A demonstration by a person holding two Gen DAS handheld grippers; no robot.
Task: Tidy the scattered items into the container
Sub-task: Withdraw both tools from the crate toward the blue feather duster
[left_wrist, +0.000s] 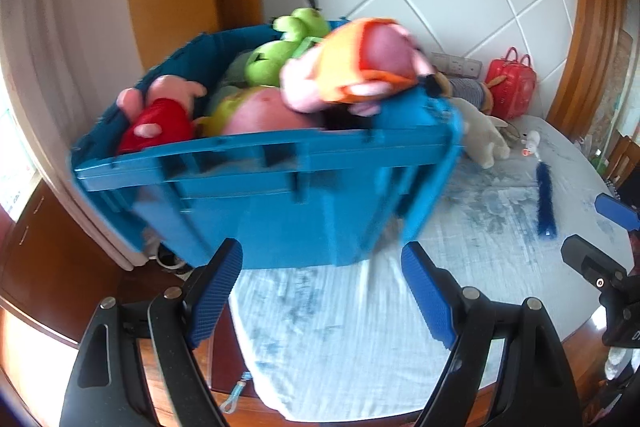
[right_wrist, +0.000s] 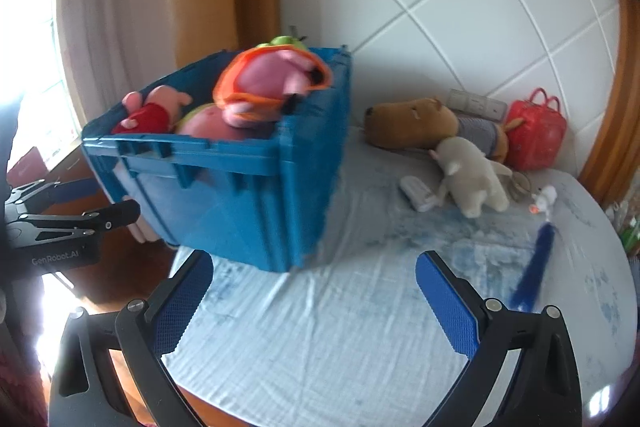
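A blue crate (left_wrist: 280,195) (right_wrist: 240,195) stands on the light blue sheet (right_wrist: 340,327), piled with plush toys. A pink and orange one (left_wrist: 360,67) (right_wrist: 268,87) lies on top, beside a pig in red (left_wrist: 160,115) and green toys (left_wrist: 276,59). Scattered to its right are a brown plush (right_wrist: 412,123), a white plush (right_wrist: 472,179), a small white toy (right_wrist: 546,197), a white flat item (right_wrist: 416,193) and a blue brush (right_wrist: 536,267) (left_wrist: 546,203). My left gripper (left_wrist: 322,251) (right_wrist: 116,199) is open before the crate's near wall, holding nothing. My right gripper (right_wrist: 316,259) (left_wrist: 588,223) is open over the sheet, also without a load.
A red bag (right_wrist: 536,131) leans against the white padded wall at the back right. Wooden trim (right_wrist: 600,155) borders the wall. A curtain and bright window (right_wrist: 40,47) are on the left. The sheet's near edge drops to a wooden floor (left_wrist: 60,287).
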